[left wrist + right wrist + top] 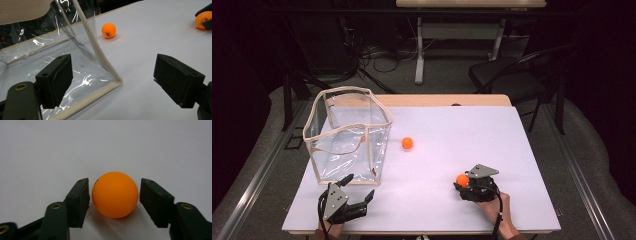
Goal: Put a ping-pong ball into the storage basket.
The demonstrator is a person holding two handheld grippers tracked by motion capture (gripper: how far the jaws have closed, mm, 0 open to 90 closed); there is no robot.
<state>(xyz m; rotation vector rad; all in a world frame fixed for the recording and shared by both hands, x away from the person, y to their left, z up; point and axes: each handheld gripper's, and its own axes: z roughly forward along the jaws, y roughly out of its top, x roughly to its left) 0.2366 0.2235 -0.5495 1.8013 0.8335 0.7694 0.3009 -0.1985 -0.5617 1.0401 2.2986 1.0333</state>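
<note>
The right gripper (113,192) is sitting low at the near right of the white table (512,150), its jaws flanking an orange ball (115,194) that is resting on the surface. The pads are standing just beside the ball on either side, a sliver of a gap showing on each (so not quite pinching it yet). To take it well, the person is going to want the ball centred between the pads and squeezed across its widest line; a smooth round ball will likely squirt forward if the pads are meeting it off-centre or too high.

At the near left, the left gripper (354,192) is waiting with its jaws spread wide and empty, pointing at the near corner of the clear bag (347,135) with the cloth-trimmed rim, which is standing open at the left. A second orange ball (407,143) is lying in mid-table, just right of the bag and well apart from both grippers. The bag is looking like the destination, so a firm, level hold now is mattering most.
</note>
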